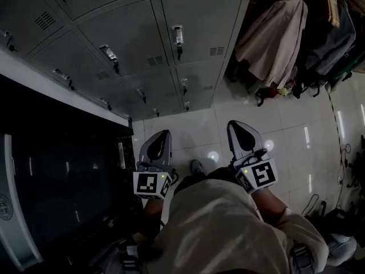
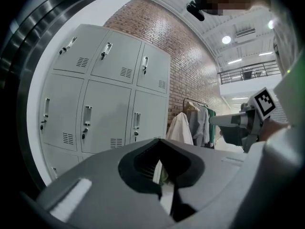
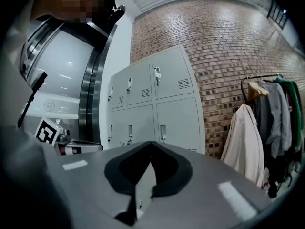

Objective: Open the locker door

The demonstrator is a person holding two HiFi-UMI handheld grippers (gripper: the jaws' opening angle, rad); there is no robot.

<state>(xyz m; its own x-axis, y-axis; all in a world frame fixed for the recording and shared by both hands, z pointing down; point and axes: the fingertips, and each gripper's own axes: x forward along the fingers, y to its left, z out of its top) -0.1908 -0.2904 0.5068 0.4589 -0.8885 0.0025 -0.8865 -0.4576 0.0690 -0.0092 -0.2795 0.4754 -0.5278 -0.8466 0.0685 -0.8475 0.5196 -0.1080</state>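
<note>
Locker doors (image 1: pixel 128 36) closed; left hand-held gripper (image 1: pixel 165 133), right hand-held gripper (image 1: pixel 234 124) both closed, empty.

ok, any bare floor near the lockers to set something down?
Bare tiles run from the lockers to the left gripper and right gripper, and on to the cables at right. Crowded under the hanging coats, where bags sit.

The head view is dim, lamp glare dotting the floor (image 1: pixel 214 156); both gripper views bend and darken at the edges.

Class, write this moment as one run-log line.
left hand-held gripper: shut, empty | right hand-held gripper: shut, empty | locker doors: closed, untouched
</note>
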